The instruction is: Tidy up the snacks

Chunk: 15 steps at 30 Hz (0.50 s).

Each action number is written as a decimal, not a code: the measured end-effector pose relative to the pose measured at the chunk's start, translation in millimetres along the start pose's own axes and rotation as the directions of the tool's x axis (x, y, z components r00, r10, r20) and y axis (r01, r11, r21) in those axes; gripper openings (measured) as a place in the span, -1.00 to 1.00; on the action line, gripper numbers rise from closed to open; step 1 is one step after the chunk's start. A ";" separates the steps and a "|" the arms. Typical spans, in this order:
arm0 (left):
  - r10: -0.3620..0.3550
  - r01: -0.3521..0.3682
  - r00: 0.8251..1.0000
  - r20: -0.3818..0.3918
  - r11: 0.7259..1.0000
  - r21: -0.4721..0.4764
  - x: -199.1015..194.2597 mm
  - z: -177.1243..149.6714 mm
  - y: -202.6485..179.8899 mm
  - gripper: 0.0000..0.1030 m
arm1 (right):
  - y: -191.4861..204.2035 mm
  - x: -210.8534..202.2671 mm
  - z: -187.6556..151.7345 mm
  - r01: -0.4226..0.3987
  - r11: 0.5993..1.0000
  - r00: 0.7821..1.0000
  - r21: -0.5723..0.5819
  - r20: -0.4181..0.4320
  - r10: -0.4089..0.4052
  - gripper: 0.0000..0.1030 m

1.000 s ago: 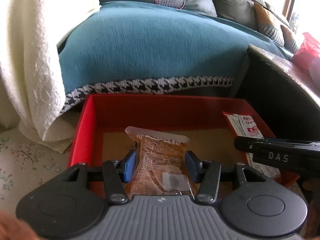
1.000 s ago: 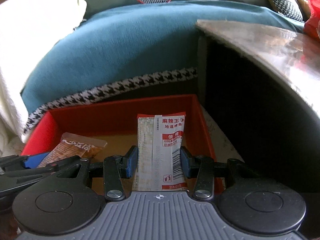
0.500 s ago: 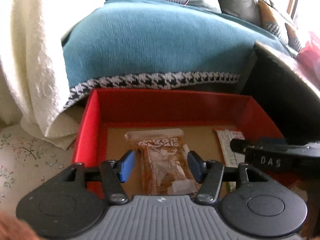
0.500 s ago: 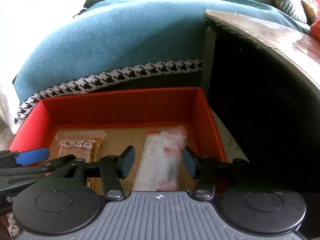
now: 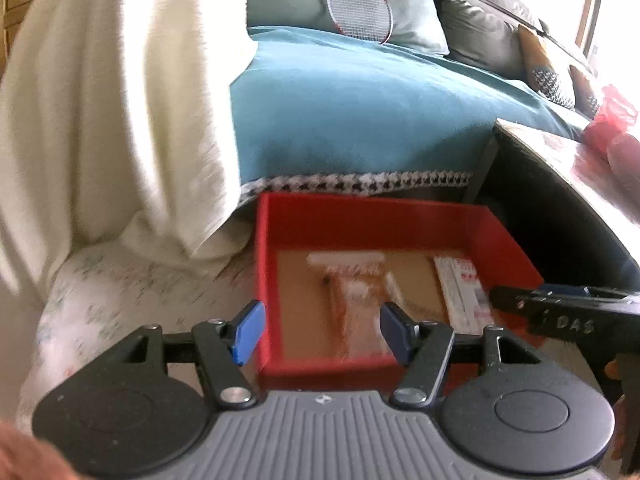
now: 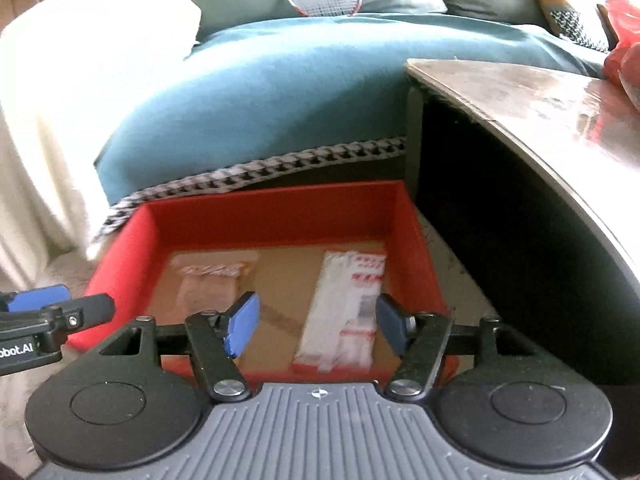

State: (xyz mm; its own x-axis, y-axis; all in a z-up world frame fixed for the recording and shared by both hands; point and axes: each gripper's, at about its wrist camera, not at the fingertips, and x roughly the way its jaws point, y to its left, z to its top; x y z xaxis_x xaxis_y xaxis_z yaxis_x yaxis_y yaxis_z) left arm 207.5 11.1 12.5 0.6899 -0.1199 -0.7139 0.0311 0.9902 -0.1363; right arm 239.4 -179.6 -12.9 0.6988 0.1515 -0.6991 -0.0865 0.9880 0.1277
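Note:
A red box (image 5: 264,280) (image 6: 280,212) sits on the floor below the sofa. On its brown bottom lie a brown snack packet (image 5: 352,292) (image 6: 208,280) at the left and a white and red snack packet (image 5: 460,288) (image 6: 348,304) at the right. My left gripper (image 5: 320,330) hovers above the box's near left edge, its jaws opening, nothing pressed between them. My right gripper (image 6: 316,326) hangs over the white packet, jaws also opening and clear of it. The right gripper's finger (image 5: 560,312) shows at the right of the left wrist view. The picture is motion-blurred.
A teal-covered sofa (image 5: 360,120) with a badminton racket (image 5: 358,6) rises behind the box. A cream blanket (image 5: 100,120) hangs at the left. A dark table (image 6: 520,120) with a red bag (image 6: 624,12) stands close at the right. Flowered floor covering (image 5: 120,288) lies left of the box.
Both grippers let go of their packets, which now lie flat in the box. Both jaws widened and both grippers pulled back and up from the box.

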 end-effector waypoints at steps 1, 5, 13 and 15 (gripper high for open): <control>0.005 -0.005 1.000 -0.005 1.000 -0.002 -5.3 -4.8 3.9 0.10 | 2.6 -5.6 -3.9 -0.009 1.000 1.000 -0.004 -0.002 0.009 0.41; 0.015 -0.016 0.999 -0.028 1.000 -0.018 -20.6 -22.2 19.6 0.10 | 18.9 -22.8 -21.1 -0.052 0.997 0.998 -0.049 -0.031 0.051 0.42; 0.018 -0.022 0.997 -0.081 0.998 -0.051 -47.9 -56.1 45.7 0.11 | 58.0 -26.5 -59.3 -0.171 0.971 0.976 -0.166 -0.162 0.145 0.45; 0.020 -0.028 0.994 -0.104 0.997 -0.075 -52.8 -65.4 52.0 0.11 | 65.8 -25.3 -63.9 -0.181 0.965 0.973 -0.190 -0.179 0.147 0.47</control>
State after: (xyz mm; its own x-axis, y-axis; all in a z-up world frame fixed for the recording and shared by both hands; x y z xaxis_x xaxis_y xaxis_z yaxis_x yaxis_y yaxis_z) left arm 125.4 64.2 -1.8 0.6111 -0.1072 -0.7843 -0.0427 0.9849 -0.1679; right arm 170.6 -116.7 -31.8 0.5398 0.2978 -0.7874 -0.3447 0.9315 0.1160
